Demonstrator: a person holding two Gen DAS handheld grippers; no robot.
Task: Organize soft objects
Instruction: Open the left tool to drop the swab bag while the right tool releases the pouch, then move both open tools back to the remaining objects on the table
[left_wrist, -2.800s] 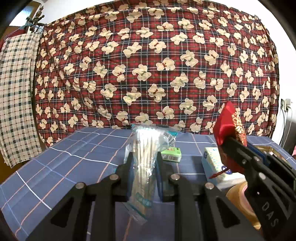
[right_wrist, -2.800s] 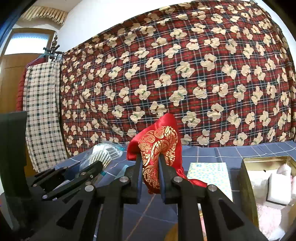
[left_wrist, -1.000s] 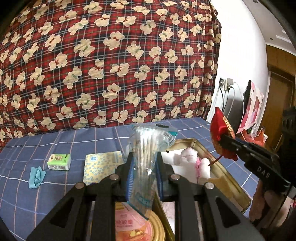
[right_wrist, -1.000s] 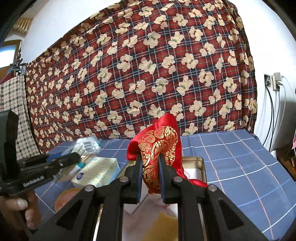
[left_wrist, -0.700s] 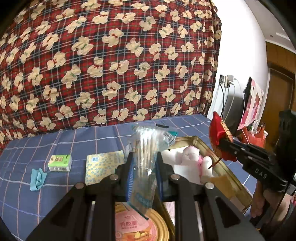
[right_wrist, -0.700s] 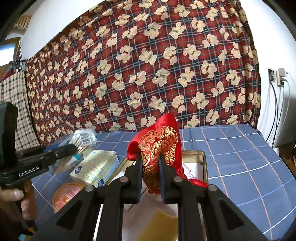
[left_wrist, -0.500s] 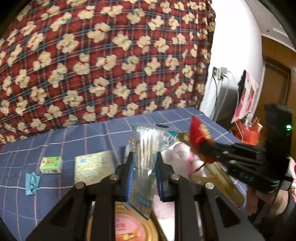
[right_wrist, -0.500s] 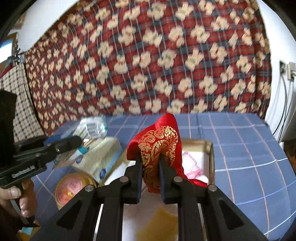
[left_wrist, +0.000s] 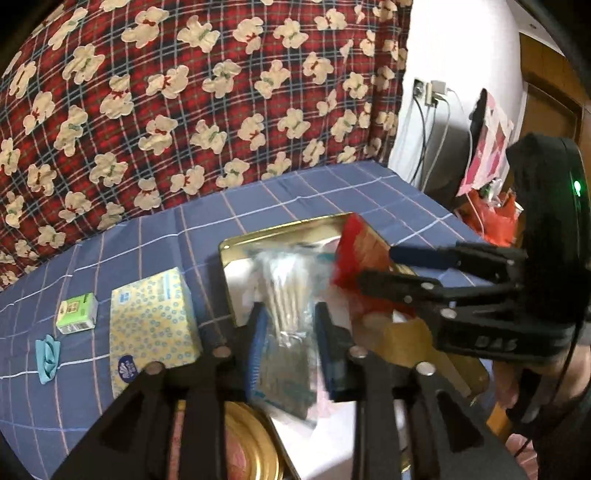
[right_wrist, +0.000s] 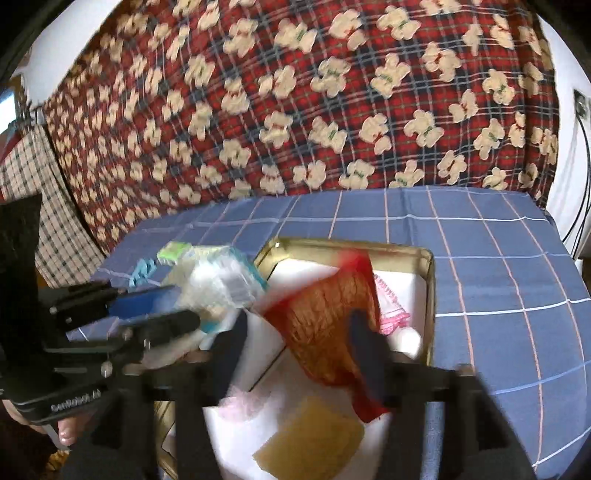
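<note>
1. Over the gold tin (left_wrist: 284, 230), which stands on the blue checked tablecloth (left_wrist: 155, 236), both grippers are held side by side.
2. The left gripper (left_wrist: 288, 334) is closed on a clear packet of cotton swabs (left_wrist: 284, 295); the packet is pinched between the blue-padded fingers (left_wrist: 255, 343) and held above the tin's left edge.
3. The right gripper (right_wrist: 295, 339) is seen with its jaws spread apart in its own view. The red and gold pouch (right_wrist: 332, 314) sits between them, blurred. Whether either finger touches it cannot be told.
4. In the left wrist view, the pouch (left_wrist: 360, 251) is seen at the right gripper's (left_wrist: 373, 269) tip, over the tin.
5. Inside the tin (right_wrist: 428, 266) are seen white padding (right_wrist: 295, 424), a pink item (right_wrist: 391, 306) and a yellow sponge-like piece (right_wrist: 314, 439).
6. Left of the tin, a yellow tissue box (left_wrist: 151, 321), a small green box (left_wrist: 75, 314) and a light blue scrap (left_wrist: 46, 356) are laid on the cloth.
7. A round gold lid (left_wrist: 251, 446) is noted at the tin's near left corner.
</note>
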